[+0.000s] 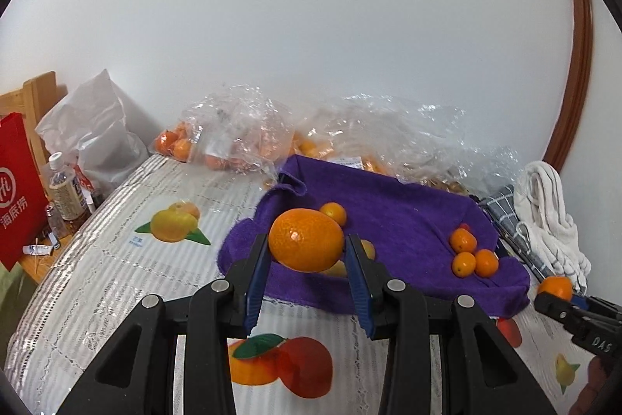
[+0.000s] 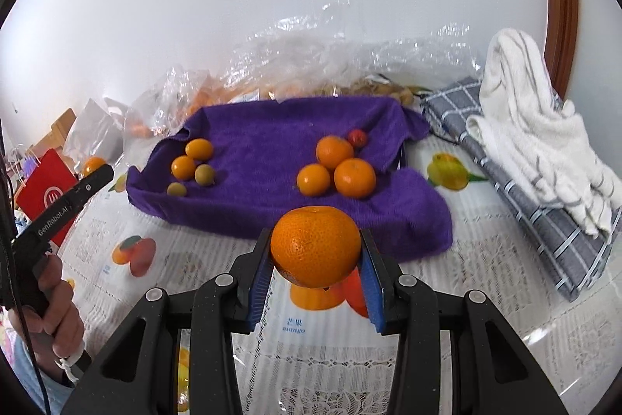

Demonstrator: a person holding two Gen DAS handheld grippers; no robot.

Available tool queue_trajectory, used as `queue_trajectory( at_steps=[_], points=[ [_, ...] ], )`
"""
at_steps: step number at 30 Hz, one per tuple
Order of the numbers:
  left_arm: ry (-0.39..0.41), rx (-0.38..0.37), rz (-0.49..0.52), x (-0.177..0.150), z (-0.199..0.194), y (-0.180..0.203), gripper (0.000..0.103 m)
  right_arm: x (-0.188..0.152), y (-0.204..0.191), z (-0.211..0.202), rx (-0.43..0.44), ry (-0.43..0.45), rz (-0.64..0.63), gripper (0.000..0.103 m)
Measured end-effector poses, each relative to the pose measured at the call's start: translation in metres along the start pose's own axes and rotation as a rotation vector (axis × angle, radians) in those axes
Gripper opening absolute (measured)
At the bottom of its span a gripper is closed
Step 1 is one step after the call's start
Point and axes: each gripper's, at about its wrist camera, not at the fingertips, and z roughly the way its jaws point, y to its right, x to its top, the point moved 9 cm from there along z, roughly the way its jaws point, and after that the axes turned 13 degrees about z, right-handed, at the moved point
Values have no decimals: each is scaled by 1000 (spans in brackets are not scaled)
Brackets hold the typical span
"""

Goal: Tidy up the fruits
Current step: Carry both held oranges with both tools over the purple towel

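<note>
Your left tool (image 1: 306, 247) gripped a large mandarin (image 1: 306, 240) between its blue pads, held above the near edge of the purple towel (image 1: 392, 216). Your right tool (image 2: 315, 251) clamped another mandarin (image 2: 315, 246) over the fruit-printed desk cover (image 2: 486, 271), just short of the towel. On the towel lay two clusters: small oranges (image 2: 334, 170) to the right, kumquats (image 2: 192, 162) to the left. Clear bags of fruit (image 1: 233, 139) sat behind

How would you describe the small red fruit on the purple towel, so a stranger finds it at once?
Find the purple towel on the table. Near its right end sits a cluster of three orange mandarins. The small red round fruit touches the rear mandarin, the only red piece and smaller than its neighbours.
</note>
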Motion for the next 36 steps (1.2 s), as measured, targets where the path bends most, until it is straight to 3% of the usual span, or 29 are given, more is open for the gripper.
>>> queue_trajectory(
  at_steps=[12,22,31,36],
  points=[
    [-25,11,-39,-2,7,-14,37,28,-15,-11,-14,22,-28,41],
    [-79,8,-129,-9,19,-38,37,48,-15,4,-36,35,-27,41],
    [-149,-106,-144,11,37,-37,37,54,-13,45,-21,9,-8,41],
    [-175,-139,-41,35,57,-11,37,61,-19,72,-6,-17,-27,41]
  ],
)
